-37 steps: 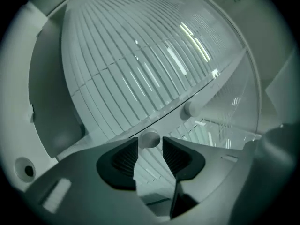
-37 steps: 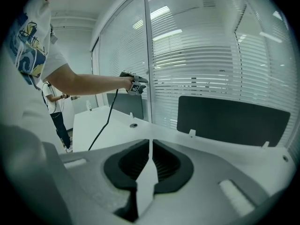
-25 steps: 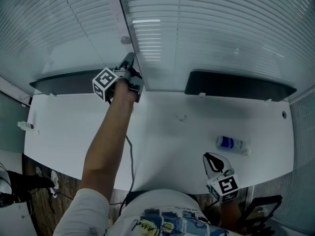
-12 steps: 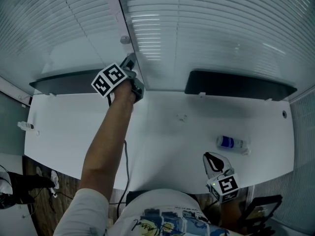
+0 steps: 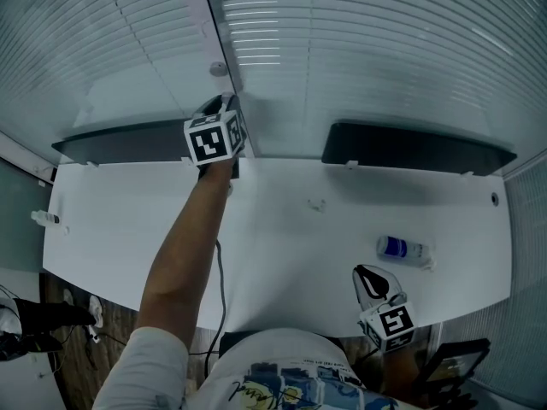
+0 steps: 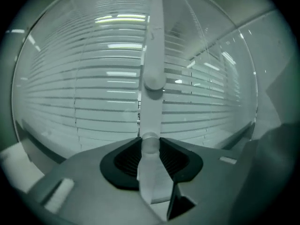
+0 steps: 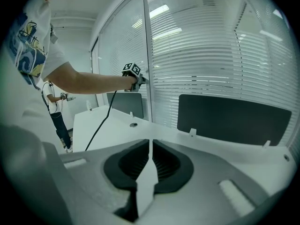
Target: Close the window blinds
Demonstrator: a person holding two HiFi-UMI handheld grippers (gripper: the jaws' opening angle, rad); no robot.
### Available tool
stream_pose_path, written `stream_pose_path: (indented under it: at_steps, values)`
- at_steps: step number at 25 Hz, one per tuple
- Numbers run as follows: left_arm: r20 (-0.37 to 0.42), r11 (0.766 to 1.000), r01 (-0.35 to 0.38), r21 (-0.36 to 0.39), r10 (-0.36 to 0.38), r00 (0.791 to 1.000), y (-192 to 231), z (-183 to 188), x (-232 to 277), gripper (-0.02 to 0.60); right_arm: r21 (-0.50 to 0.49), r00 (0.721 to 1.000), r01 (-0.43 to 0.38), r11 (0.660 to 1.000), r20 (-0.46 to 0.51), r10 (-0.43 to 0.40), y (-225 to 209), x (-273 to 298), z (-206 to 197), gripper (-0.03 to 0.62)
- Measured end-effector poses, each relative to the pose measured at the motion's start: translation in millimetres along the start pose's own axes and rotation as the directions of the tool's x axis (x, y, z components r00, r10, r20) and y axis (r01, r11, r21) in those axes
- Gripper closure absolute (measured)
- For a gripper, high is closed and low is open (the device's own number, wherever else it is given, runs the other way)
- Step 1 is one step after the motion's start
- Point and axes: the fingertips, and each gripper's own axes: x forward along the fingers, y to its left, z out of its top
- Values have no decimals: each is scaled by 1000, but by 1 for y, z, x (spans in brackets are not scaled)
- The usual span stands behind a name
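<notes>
At the frame (image 5: 205,24) between panes, left gripper (image 5: 224,102) clamps the wand (image 6: 153,55), jaws having just closed on it, presumably to twist it. Blinds (image 5: 359,49) hang lowered; light shows between slats. Right gripper (image 5: 369,278) idles over desk (image 5: 282,246), jaws together, empty.

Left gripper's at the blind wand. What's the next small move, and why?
Probably twist the wand with the left gripper: its jaws have just been closing and now clamp it, and thin dark gaps show between the slats.
</notes>
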Motion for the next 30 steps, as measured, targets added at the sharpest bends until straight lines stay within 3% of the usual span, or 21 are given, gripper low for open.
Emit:
stream_pose_path:
  at_steps: [4,8,10,12,15,20,22,24,26,27,28,30]
  values:
    - [-6,978,-55,203,58,998,-2,2,-1,454,-11,1000,7,1000,7,-7,0,0,7,582]
    - [-9,934,-84,349,93,996,-5,1,0,454,-5,1000,-4,1000,-8,4,1,-1,-2,582]
    - [-6,912,-96,400,108,994,-6,0,0,454,-3,1000,-3,1000,-6,3,1,-1,-2,582]
    - [-4,912,-98,399,108,994,-6,0,0,453,2,1000,-4,1000,-4,4,1,-1,-1,582]
    - [-4,949,-73,308,78,997,-4,0,1,449,3,1000,2,1000,-2,-2,-1,-1,-1,582]
    - [15,991,-35,131,33,999,-1,1,-2,442,10,1000,7,1000,-5,-7,-3,-2,-2,582]
    - [22,1000,6,19,-6,1000,-2,-1,-5,433,1,1000,6,1000,-3,-6,-2,-1,1,582]
    - [46,991,53,-120,-48,998,-1,-3,-10,430,1,1000,3,1000,-4,-3,-1,0,0,582]
    - [91,948,120,-293,-98,991,-2,-5,-14,426,-2,1000,0,1000,-6,0,0,0,0,582]
    - [119,908,157,-388,-119,986,-2,-6,-15,426,-3,1000,-1,1000,-6,1,0,0,0,582]
    - [145,857,189,-479,-135,980,-2,-8,-15,434,-4,1000,-2,1000,-5,2,1,1,1,582]
    - [192,733,244,-635,-156,969,0,-14,-15,440,-9,1000,-3,1000,-3,3,1,2,3,582]
